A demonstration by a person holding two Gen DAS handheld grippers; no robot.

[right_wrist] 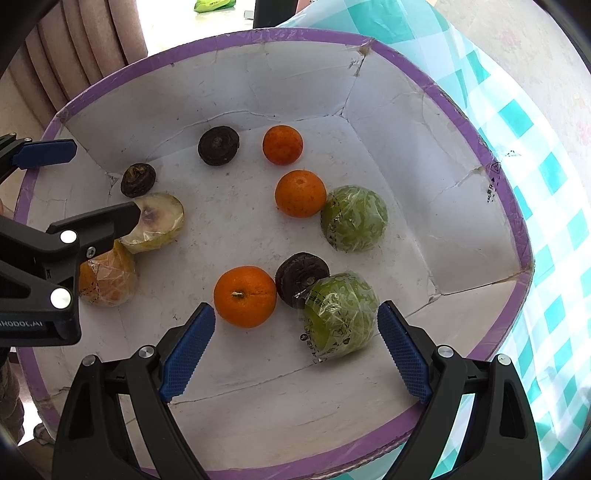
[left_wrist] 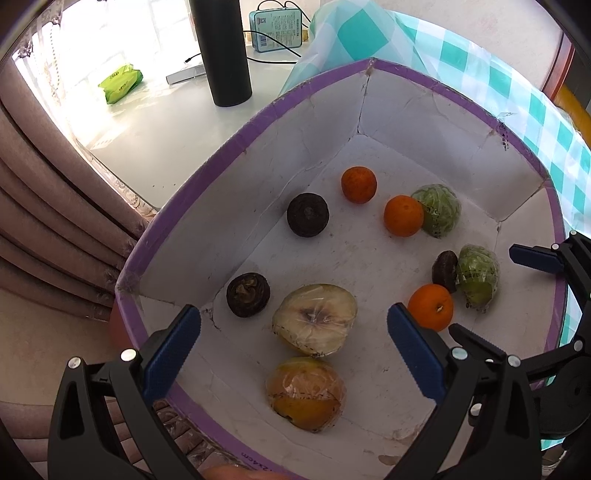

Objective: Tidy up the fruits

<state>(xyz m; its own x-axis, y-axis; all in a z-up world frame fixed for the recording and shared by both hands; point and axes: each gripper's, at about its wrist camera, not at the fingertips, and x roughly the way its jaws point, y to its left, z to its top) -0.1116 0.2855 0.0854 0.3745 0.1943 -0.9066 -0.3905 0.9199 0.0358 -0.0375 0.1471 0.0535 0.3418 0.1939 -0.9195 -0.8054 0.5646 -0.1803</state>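
A white box with a purple rim (left_wrist: 236, 133) (right_wrist: 476, 122) holds loose fruit. In the left wrist view my left gripper (left_wrist: 293, 345) is open over a wrapped pale half fruit (left_wrist: 314, 318) and a wrapped yellow-orange fruit (left_wrist: 306, 393). Dark round fruits (left_wrist: 307, 214) (left_wrist: 247, 300) lie nearby. In the right wrist view my right gripper (right_wrist: 295, 350) is open and empty, with an orange (right_wrist: 245, 296) and a wrapped green fruit (right_wrist: 340, 314) between its fingers. Two more oranges (right_wrist: 282, 144) (right_wrist: 300, 193), a second green fruit (right_wrist: 354, 218) and a dark fruit (right_wrist: 301, 273) lie beyond.
A teal checked cloth (left_wrist: 517, 96) (right_wrist: 546, 177) lies under the box on the right. Behind the box on a pale table stand a dark cylinder (left_wrist: 223, 51), a teal tin (left_wrist: 275, 27) with cables and a green packet (left_wrist: 120, 83). A curtain (left_wrist: 44, 221) hangs at left.
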